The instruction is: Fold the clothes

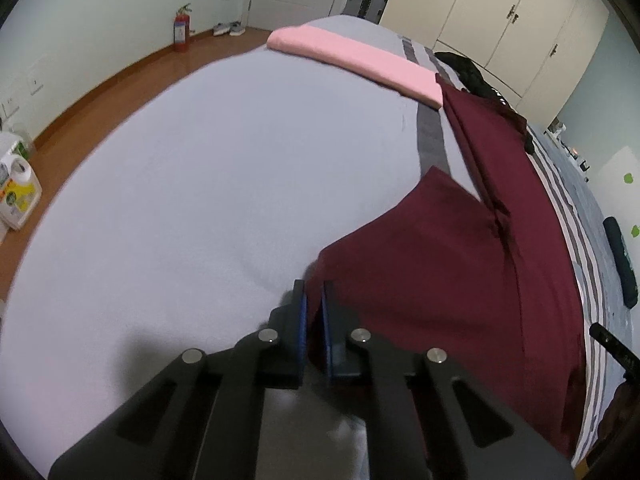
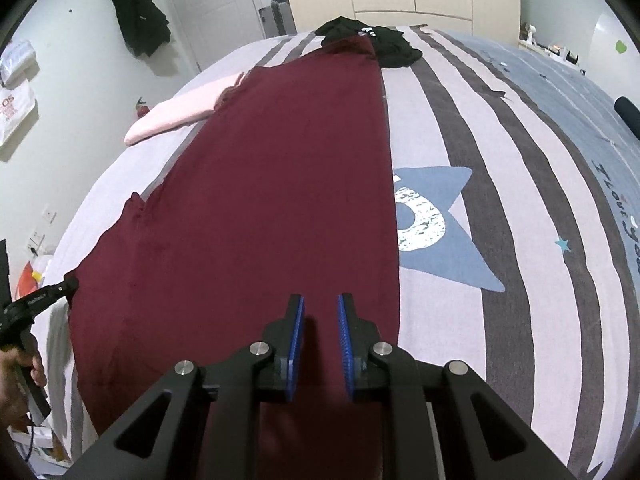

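Pinching the maroon garment (image 1: 432, 264) edge with my left gripper (image 1: 314, 300), clenched on cloth; it lies lengthwise on the bed (image 1: 200, 160). Right gripper (image 2: 320, 312) hovers released above it. Risk: thin bite slips when lifted, fold goes crooked.

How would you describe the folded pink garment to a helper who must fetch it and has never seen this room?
Start at the bed with the striped cover. At its far side, by the edge nearest the door, beside the long maroon garment, lies the pink garment. It is the only pale, neatly folded one; the black clothes nearby are crumpled.
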Demonstrator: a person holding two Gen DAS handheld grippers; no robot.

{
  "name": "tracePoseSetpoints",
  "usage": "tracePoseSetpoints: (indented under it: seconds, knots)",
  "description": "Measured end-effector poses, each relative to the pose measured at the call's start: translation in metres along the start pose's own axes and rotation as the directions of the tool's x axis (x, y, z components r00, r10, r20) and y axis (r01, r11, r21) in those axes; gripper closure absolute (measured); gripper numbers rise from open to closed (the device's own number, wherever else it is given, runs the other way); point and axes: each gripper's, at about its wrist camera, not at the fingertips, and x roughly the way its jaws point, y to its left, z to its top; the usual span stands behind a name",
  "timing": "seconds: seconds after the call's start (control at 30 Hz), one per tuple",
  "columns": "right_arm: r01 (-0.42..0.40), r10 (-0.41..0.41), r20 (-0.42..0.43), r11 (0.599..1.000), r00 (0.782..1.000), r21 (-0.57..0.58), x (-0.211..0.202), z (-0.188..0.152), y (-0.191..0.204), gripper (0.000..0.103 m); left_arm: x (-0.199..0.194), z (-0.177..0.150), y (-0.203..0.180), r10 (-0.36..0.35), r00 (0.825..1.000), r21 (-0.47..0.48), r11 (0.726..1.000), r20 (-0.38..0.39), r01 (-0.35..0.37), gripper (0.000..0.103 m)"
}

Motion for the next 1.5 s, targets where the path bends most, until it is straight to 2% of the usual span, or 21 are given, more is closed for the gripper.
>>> tracePoseSetpoints:
  seconds: [0.13, 0.27, 0.47, 0.6, 0.77, 0.8, 0.83, 0.87, 0.93, 1.03, 1.17, 1.27, 1.33, 1.5]
  knots:
    - [-0.001, 0.001, 0.003, 1.000, 1.000, -0.001, -0.001, 0.003, -0.002, 0.087, -0.027, 0.007, -0.016, 0.004, 0.999, 0.038, 0.999, 0.046, -0.006, 0.098]
    - [-0.004, 0.004, 0.005, 1.000, 1.000, -0.005, -0.007, 0.005, -0.005, 0.087, -0.062, 0.007, -0.050, 0.011, 0.996, 0.116, 0.993, 0.092, -0.022, 0.098]
    - [-0.022, 0.022, 0.010, 1.000, 1.000, 0.008, -0.022, 0.004, -0.020, 0.087, -0.102, -0.007, -0.137, -0.075, 0.990, 0.202, 0.978, 0.121, 0.050, 0.098]
    - [-0.037, 0.037, 0.003, 0.999, 0.999, 0.023, -0.035, 0.001, -0.037, 0.087, -0.105, -0.025, -0.205, -0.154, 0.984, 0.254, 0.959, 0.088, 0.128, 0.098]
    - [-0.049, 0.049, -0.003, 0.998, 0.999, 0.034, -0.046, -0.003, -0.063, 0.087, -0.068, -0.055, -0.252, -0.235, 0.971, 0.160, 0.958, -0.038, 0.238, 0.097]
    - [-0.049, 0.049, -0.006, 0.998, 0.999, 0.036, -0.048, -0.005, -0.069, 0.087, -0.061, -0.059, -0.257, -0.265, 0.962, 0.139, 0.952, -0.068, 0.272, 0.095]
    - [-0.047, 0.048, -0.010, 0.998, 0.999, 0.039, -0.048, -0.006, -0.073, 0.087, -0.055, -0.062, -0.264, -0.292, 0.952, 0.131, 0.944, -0.094, 0.303, 0.084]
    - [-0.047, 0.047, -0.012, 0.998, 0.999, 0.038, -0.049, -0.006, -0.075, 0.087, -0.054, -0.065, -0.269, -0.302, 0.947, 0.136, 0.939, -0.110, 0.315, 0.078]
    - [-0.053, 0.053, -0.017, 0.998, 0.998, 0.034, -0.048, -0.008, -0.076, 0.085, -0.061, -0.069, -0.270, -0.339, 0.934, 0.146, 0.924, -0.112, 0.353, 0.064]
    - [-0.070, 0.071, -0.021, 0.997, 0.997, 0.035, -0.045, -0.012, -0.070, 0.082, -0.073, -0.068, -0.258, -0.353, 0.930, 0.170, 0.915, -0.103, 0.366, 0.059]
    - [-0.113, 0.114, -0.036, 0.993, 0.993, 0.034, -0.035, -0.015, -0.050, 0.082, -0.076, -0.065, -0.218, -0.270, 0.958, 0.185, 0.941, -0.101, 0.285, 0.059]
    - [-0.160, 0.160, -0.050, 0.987, 0.986, 0.020, -0.025, -0.017, -0.028, 0.082, -0.064, -0.062, -0.182, -0.155, 0.982, 0.193, 0.966, -0.107, 0.173, 0.059]
    - [-0.195, 0.195, -0.065, 0.981, 0.979, 0.004, -0.016, -0.018, -0.011, 0.078, -0.058, -0.062, -0.165, -0.104, 0.988, 0.207, 0.970, -0.111, 0.126, 0.059]
    - [-0.262, 0.256, -0.115, 0.964, 0.960, -0.036, 0.005, -0.022, 0.023, 0.073, -0.052, -0.068, -0.142, -0.072, 0.987, 0.224, 0.969, -0.143, 0.103, 0.059]
